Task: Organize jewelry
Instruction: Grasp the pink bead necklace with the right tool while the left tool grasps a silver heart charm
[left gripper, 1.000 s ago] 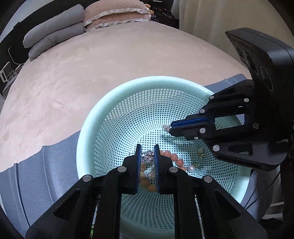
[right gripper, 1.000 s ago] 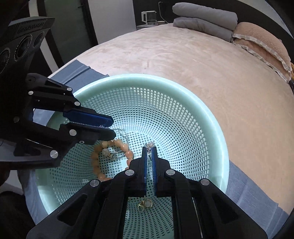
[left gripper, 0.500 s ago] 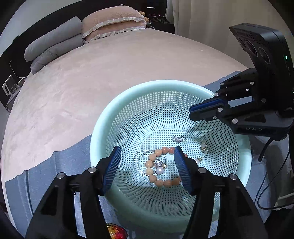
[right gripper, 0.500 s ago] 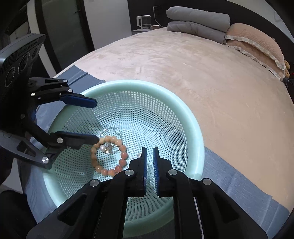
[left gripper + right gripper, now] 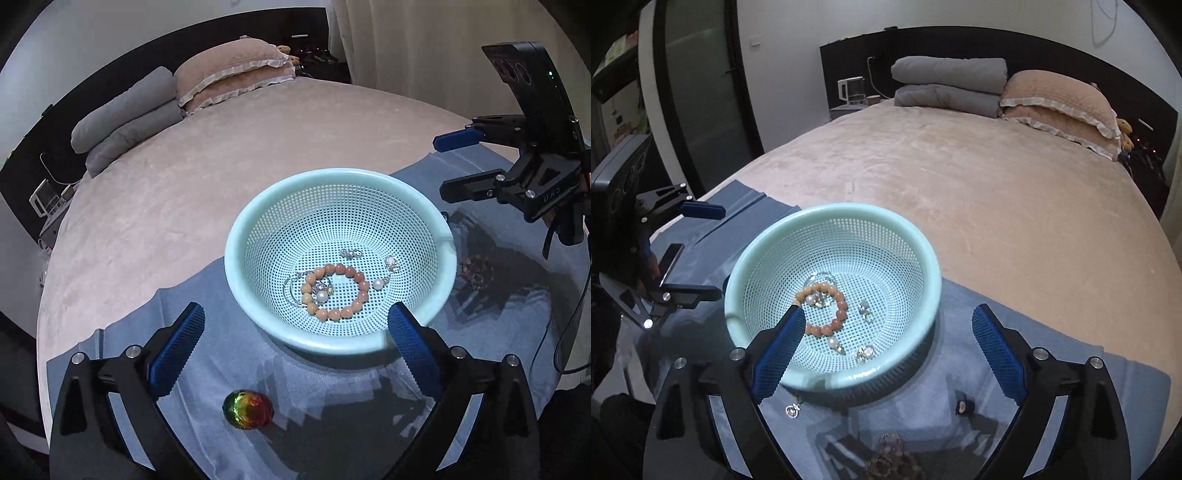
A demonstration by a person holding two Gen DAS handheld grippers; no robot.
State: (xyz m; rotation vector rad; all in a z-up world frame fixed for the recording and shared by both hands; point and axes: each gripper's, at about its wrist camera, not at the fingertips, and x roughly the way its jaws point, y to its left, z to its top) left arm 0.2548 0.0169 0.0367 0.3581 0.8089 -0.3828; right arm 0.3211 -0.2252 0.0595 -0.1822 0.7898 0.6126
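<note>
A mint mesh basket [image 5: 439, 229] [image 5: 923, 243] stands on a grey-blue cloth [image 5: 221, 362] on the bed. In it lie an orange bead bracelet [image 5: 354, 275] [image 5: 840, 314], pearl earrings [image 5: 378, 284] and small silver pieces [image 5: 349, 253]. My left gripper [image 5: 295, 332] is open and empty, held back above the basket's near rim. My right gripper [image 5: 888, 332] is open and empty too, above the basket; it also shows in the left wrist view [image 5: 448, 166]. An iridescent egg-shaped piece [image 5: 247, 404], a dark bead bracelet [image 5: 890, 459], a small earring [image 5: 792, 409] and a tiny dark piece [image 5: 964, 406] lie on the cloth.
The pink bedspread [image 5: 184, 177] stretches behind the basket. Grey and pink pillows [image 5: 997, 92] are stacked at the headboard. A kettle [image 5: 851, 88] stands on a nightstand beyond the bed. A cable [image 5: 569, 325] hangs from the right gripper.
Both grippers have opened wide and pulled up and back out of the basket. The silver pieces they held now lie in the basket.
</note>
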